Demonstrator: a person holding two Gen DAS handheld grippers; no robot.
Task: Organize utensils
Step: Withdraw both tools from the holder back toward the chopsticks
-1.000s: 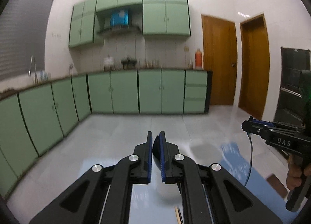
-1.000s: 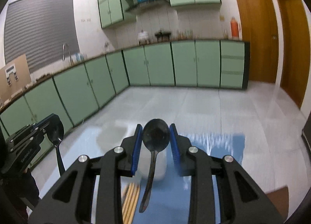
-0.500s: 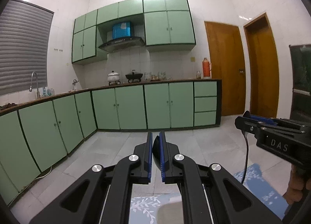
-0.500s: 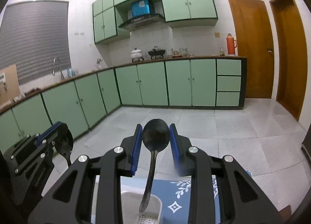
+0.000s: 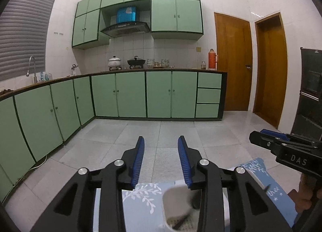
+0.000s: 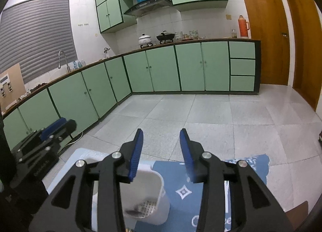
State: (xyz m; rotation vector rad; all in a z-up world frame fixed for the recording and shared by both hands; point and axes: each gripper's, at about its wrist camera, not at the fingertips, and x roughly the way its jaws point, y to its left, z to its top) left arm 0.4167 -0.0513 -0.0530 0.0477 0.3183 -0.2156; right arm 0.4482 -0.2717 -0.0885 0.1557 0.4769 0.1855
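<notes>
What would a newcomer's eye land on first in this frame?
Two pairs of black tongs with blue pads fill the foreground, the left tongs and right tongs both opening with nothing between them. Just below them stands a white utensil holder on a blue patterned cloth. Behind, mint-green cabinets line the kitchen walls.

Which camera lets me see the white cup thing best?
The right wrist view: the white utensil holder shows its rim, side wall and holed bottom below the opening right claw. The left wrist view shows only part of its mouth behind the opening left claw.
</notes>
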